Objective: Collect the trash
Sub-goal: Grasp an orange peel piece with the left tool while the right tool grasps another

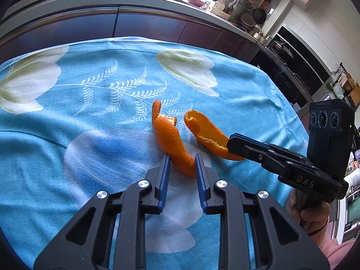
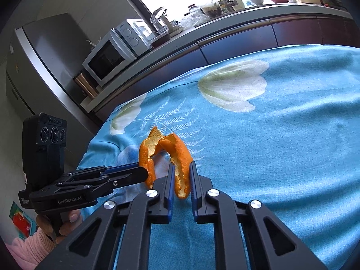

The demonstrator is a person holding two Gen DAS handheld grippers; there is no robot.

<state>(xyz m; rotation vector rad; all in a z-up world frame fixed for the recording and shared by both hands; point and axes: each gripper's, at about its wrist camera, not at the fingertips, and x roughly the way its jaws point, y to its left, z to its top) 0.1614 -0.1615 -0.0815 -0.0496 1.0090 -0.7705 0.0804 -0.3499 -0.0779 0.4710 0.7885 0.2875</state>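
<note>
Two curled strips of orange peel lie side by side on a blue cloth (image 1: 90,139) printed with white flowers. My left gripper (image 1: 181,157) has its blue pads pressed on the near end of the left peel (image 1: 166,130); the rest of the strip rests on the cloth. My right gripper (image 1: 230,145) comes in from the right and is shut on the end of the right peel (image 1: 207,132). In the right wrist view the right gripper (image 2: 181,166) pinches the right peel (image 2: 180,148) edge-on. There the left gripper (image 2: 146,173) holds the left peel (image 2: 145,150).
A kitchen counter (image 1: 157,2) with dark cabinets runs behind the table's far edge. On it stand a microwave (image 2: 108,58), bowls and utensils. A person's hands (image 1: 310,213) in pink sleeves (image 2: 29,247) hold the grippers. The cloth drops off at the right edge (image 1: 288,112).
</note>
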